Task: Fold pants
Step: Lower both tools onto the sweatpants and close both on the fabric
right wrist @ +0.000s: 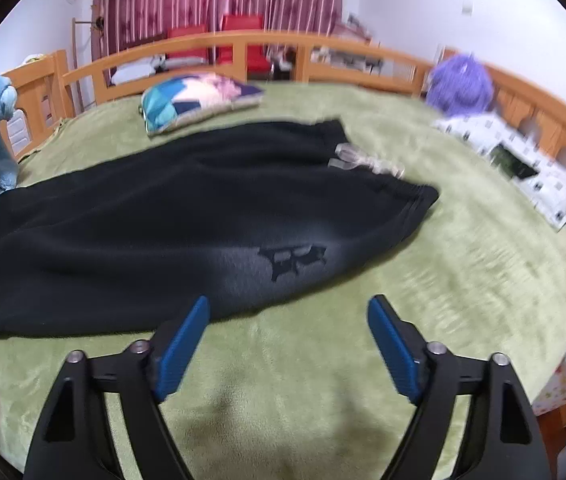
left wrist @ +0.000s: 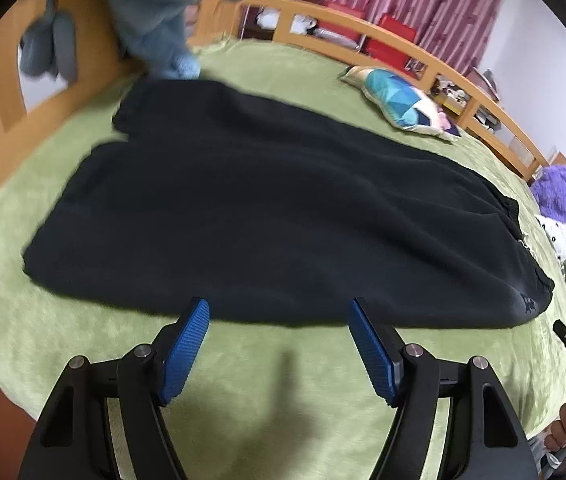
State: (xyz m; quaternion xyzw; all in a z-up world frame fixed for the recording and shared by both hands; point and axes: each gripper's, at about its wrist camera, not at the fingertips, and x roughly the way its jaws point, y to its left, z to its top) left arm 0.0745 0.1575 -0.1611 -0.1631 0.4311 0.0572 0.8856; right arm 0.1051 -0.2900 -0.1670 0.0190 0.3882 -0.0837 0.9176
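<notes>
Black pants lie spread flat on a green blanket, legs to the left and waistband to the right. In the right wrist view the pants show a dark logo near the waist and white drawstrings at the waistband. My left gripper is open and empty, its blue pads just short of the pants' near edge. My right gripper is open and empty, hovering at the near edge close to the waist end.
The green blanket covers a bed with a wooden rail. A patchwork pillow, a purple plush, a white spotted cloth and a blue plush lie around the pants.
</notes>
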